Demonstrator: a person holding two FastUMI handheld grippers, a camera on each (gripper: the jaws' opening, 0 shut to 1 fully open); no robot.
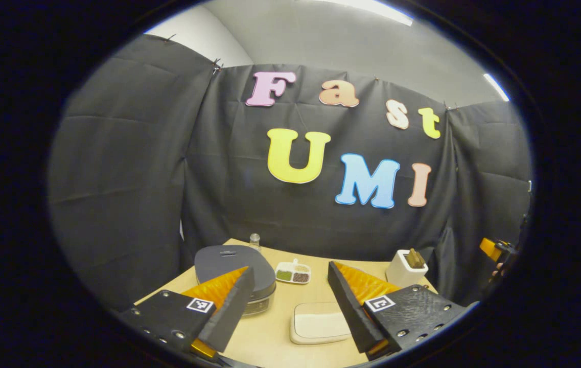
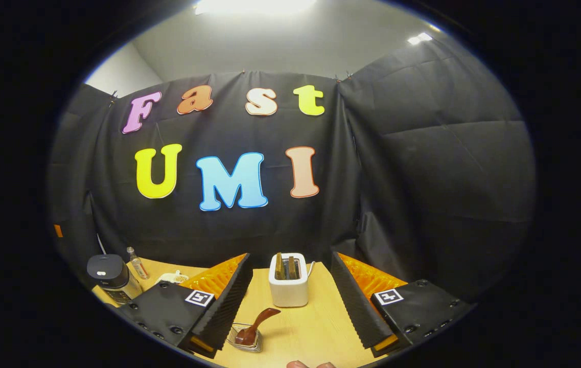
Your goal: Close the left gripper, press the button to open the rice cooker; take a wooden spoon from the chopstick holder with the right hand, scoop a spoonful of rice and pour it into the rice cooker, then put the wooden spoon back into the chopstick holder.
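Left gripper view: the left tongs (image 1: 290, 301) are held released above the worktop (image 1: 270, 332), with the rice cooker (image 1: 236, 271), lid down, seen behind the left finger. In the right gripper view the right tongs (image 2: 290, 301) are likewise spread wide, gripping nothing; the wooden spoon (image 2: 255, 326) is propped in the chopstick holder (image 2: 244, 340), in front of the toaster (image 2: 288, 280).
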